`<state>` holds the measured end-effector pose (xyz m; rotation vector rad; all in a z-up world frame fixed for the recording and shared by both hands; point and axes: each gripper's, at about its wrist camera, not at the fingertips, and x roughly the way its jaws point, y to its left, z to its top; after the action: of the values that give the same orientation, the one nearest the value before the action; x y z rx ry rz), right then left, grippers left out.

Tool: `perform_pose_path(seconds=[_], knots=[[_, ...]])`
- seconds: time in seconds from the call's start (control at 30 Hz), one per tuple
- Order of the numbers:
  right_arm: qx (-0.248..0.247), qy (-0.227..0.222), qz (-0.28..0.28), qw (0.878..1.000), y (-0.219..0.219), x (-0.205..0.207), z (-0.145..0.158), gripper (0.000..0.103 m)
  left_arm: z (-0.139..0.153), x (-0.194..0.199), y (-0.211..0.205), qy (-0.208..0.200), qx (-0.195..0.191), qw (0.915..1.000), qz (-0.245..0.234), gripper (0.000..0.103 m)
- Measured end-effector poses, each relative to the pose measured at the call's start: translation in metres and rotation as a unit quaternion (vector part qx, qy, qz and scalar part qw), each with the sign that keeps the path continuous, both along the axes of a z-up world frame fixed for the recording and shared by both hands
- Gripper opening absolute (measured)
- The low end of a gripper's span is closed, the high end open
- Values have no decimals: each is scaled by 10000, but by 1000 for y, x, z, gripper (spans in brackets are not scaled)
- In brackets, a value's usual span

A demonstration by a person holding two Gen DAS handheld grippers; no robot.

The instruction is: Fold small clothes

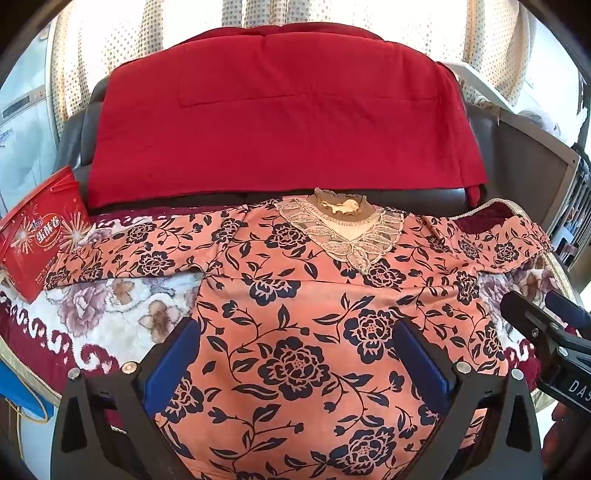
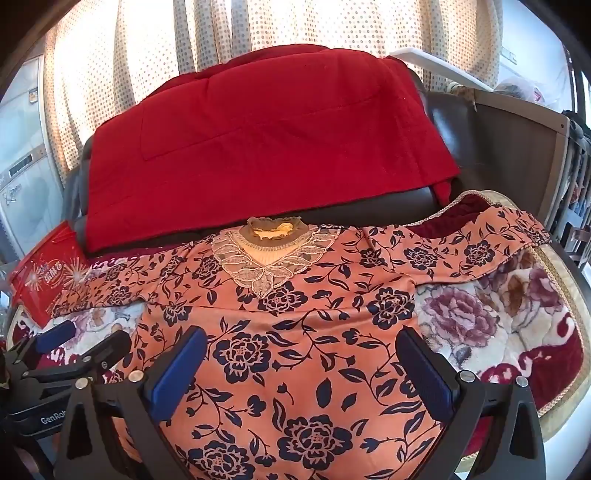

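An orange top with dark blue flowers (image 1: 295, 332) (image 2: 306, 332) lies spread flat, front up, on a flowered blanket (image 1: 110, 306) (image 2: 480, 325). Its lace collar (image 1: 340, 229) (image 2: 269, 254) is at the far side, and both sleeves stretch out sideways. My left gripper (image 1: 295, 354) hovers open above the top's lower middle, nothing between its blue pads (image 1: 177, 365). My right gripper (image 2: 303, 362) hangs open over the same area, slightly further right. Each gripper shows in the other's view: the right one (image 1: 546, 310) at the right edge, the left one (image 2: 85, 339) at the lower left.
A red blanket (image 1: 280, 118) (image 2: 258, 147) drapes over a dark sofa back (image 1: 406, 197) behind the top. A red box with white lettering (image 1: 40, 236) (image 2: 48, 280) stands at the left by the sleeve end. Dotted curtains (image 2: 258, 29) hang behind; a brown cabinet (image 2: 517, 147) stands right.
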<state>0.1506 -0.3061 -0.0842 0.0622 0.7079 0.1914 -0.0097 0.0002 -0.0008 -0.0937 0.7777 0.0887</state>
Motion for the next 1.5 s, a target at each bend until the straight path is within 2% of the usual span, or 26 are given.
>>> perform_pose_path(seconds=[0.77,1.1,1.5], knots=[[-93,36,37,9999,1,5,-14,103,-3,8,-4,47,63,10000,5,103],[-536,29,63,9985,3,9,-17,103,-4,12,-3,66,79,9999,9,103],[-349,48,96,9993,7,16,-18,103,-4,17,-3,79,81,9999,8,103]])
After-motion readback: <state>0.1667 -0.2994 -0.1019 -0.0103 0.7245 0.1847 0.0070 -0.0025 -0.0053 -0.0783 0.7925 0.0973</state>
